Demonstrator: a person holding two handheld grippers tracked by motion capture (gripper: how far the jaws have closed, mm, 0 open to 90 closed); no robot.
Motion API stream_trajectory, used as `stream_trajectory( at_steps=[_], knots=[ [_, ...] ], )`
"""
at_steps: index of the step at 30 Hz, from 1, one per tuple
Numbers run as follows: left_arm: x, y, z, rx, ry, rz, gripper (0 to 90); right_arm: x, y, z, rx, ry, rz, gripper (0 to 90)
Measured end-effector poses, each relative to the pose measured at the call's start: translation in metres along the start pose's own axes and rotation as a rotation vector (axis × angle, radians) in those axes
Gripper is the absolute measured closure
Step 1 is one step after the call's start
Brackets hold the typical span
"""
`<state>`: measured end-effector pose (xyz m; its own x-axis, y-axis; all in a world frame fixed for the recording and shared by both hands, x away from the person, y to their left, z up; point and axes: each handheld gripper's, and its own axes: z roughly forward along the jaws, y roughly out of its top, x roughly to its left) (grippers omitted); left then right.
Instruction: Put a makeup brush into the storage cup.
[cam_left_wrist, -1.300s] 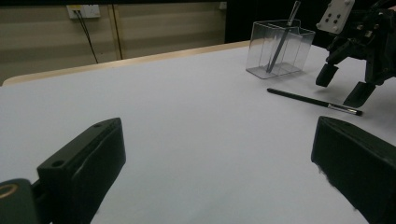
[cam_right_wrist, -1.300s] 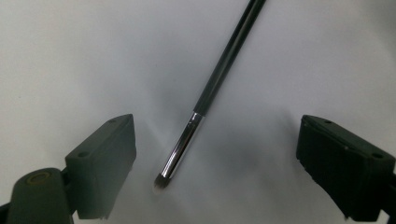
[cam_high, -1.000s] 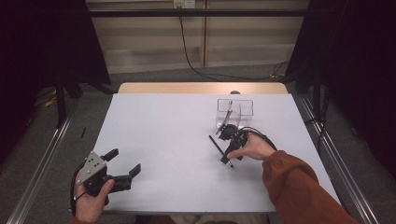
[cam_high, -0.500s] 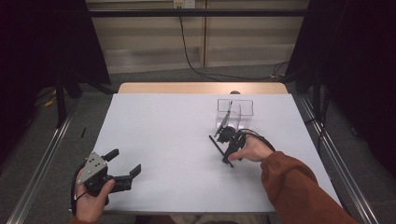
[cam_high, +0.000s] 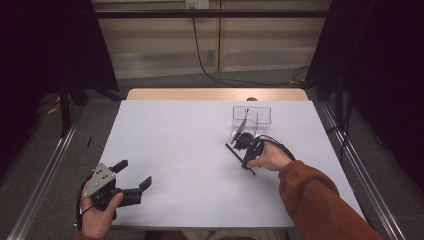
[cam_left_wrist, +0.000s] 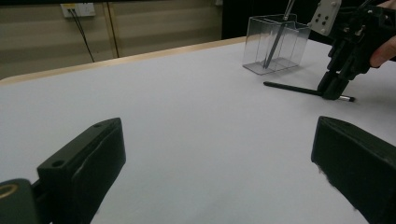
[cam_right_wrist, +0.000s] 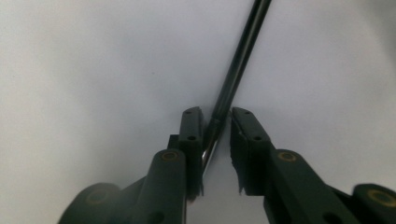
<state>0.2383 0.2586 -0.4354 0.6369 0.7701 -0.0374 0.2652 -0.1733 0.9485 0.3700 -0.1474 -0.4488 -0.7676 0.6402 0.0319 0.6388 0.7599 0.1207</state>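
On the white counter (cam_high: 190, 150), the left gripper (cam_high: 131, 178) rests with jaws spread wide, empty. Rightward, the right gripper (cam_high: 243, 152) straddles a black pen (cam_high: 235, 152) lying flat, jaws narrowly parted, beside a clear container (cam_high: 251, 120).

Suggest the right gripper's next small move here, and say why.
Probably close the jaws. The right gripper straddles the black pen lying on the white table, one jaw seemingly touching it and a slight gap at the other, so it isn't yet clamped.
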Motion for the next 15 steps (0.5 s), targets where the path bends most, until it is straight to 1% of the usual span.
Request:
stream_trajectory(
  at_steps=[5,6,9,13,14,15],
  knots=[
    [-0.0001,-0.0001,0.0003,0.0,-0.004,0.002,3.1,-0.0013,0.0003,0.0001,0.003,0.0,0.003,81.8],
    [-0.0001,0.0,0.0003,-0.001,-0.005,0.001,3.1,-0.0004,-0.0001,0.0001,-0.001,-0.002,-0.006,83.8],
    [-0.0003,0.0,0.0005,0.001,-0.01,0.004,3.1,-0.0015,-0.0006,0.0002,-0.006,0.007,-0.001,84.3],
    [-0.0004,0.0,0.0006,0.002,-0.01,0.005,3.1,-0.0013,-0.0004,-0.0002,-0.001,0.005,0.009,84.4],
    [-0.0003,0.0,0.0007,0.004,-0.008,0.007,3.1,-0.0025,-0.0009,0.0002,-0.007,0.007,0.0,84.4],
    [-0.0003,0.0,0.0008,0.004,-0.008,0.008,3.1,-0.0023,-0.0016,0.0001,-0.011,0.007,0.003,84.4]
  ],
)
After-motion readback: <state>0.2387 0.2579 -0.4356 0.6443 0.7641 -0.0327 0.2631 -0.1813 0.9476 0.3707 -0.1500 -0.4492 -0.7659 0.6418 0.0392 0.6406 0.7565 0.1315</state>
